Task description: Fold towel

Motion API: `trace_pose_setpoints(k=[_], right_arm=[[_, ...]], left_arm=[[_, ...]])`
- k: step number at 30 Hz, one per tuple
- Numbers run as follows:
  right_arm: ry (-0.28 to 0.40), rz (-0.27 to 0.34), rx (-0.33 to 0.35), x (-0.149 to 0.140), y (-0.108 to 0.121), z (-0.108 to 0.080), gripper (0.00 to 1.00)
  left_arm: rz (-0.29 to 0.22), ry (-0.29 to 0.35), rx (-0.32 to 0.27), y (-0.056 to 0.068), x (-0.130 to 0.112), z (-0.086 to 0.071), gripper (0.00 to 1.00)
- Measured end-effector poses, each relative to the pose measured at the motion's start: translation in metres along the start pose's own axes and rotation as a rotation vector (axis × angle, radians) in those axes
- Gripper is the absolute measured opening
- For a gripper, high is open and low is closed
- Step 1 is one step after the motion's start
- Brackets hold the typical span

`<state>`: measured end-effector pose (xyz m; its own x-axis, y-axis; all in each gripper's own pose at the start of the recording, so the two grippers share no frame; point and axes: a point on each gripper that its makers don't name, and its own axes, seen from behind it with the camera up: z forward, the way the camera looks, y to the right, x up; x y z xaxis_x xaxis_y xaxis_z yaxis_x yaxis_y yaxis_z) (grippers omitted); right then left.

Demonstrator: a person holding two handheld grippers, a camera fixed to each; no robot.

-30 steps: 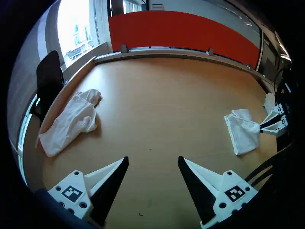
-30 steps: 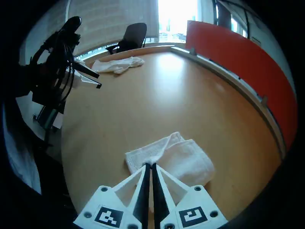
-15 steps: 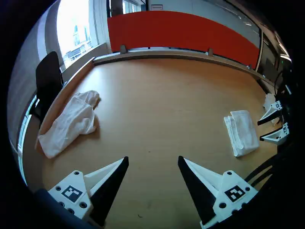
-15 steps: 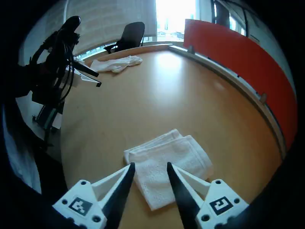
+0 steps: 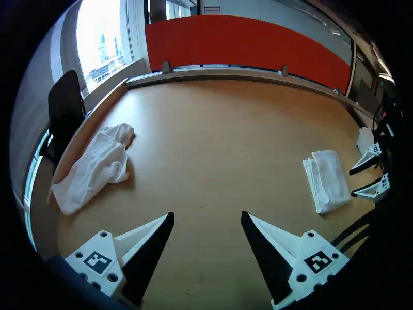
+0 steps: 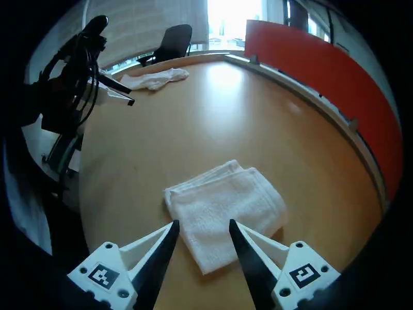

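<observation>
A folded white towel (image 6: pixel 225 205) lies flat on the wooden table (image 6: pixel 206 119), just ahead of my right gripper (image 6: pixel 203 227), which is open with nothing between its fingers. In the left gripper view the same folded towel (image 5: pixel 326 180) sits at the right, with the right gripper (image 5: pixel 361 182) open beside it. A crumpled white towel (image 5: pixel 93 165) lies at the table's left edge, also seen far off as a crumpled towel (image 6: pixel 155 79) in the right gripper view. My left gripper (image 5: pixel 206 221) hovers open above bare table; the right gripper view shows that left gripper (image 6: pixel 121 93) at the left edge.
A red partition (image 5: pixel 248 44) runs along the table's far edge. A black office chair (image 5: pixel 64 111) stands by the window beyond the crumpled towel. Cables and a person's dark sleeve (image 6: pixel 67 77) hang at the left of the right gripper view.
My right gripper has let go of the folded towel's edge, opened and pulled back slightly. The towel has settled flat. The left gripper has stayed still.
</observation>
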<state>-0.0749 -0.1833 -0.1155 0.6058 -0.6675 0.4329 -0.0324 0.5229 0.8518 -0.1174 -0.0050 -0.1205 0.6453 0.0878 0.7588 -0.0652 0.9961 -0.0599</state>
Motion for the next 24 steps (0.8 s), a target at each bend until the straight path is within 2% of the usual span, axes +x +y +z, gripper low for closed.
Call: trace_pose_setpoints(k=[13, 24], right_arm=[[-0.07, 0.053, -0.032, -0.051, 0.004, -0.003, 0.74], [-0.116, 0.07, -0.056, -0.079, 0.005, -0.004, 0.72]], left_arm=[[0.009, -0.001, -0.003, 0.002, 0.002, 0.002, 0.96], [0.011, -0.003, -0.005, 0.005, 0.0, 0.002, 0.96]])
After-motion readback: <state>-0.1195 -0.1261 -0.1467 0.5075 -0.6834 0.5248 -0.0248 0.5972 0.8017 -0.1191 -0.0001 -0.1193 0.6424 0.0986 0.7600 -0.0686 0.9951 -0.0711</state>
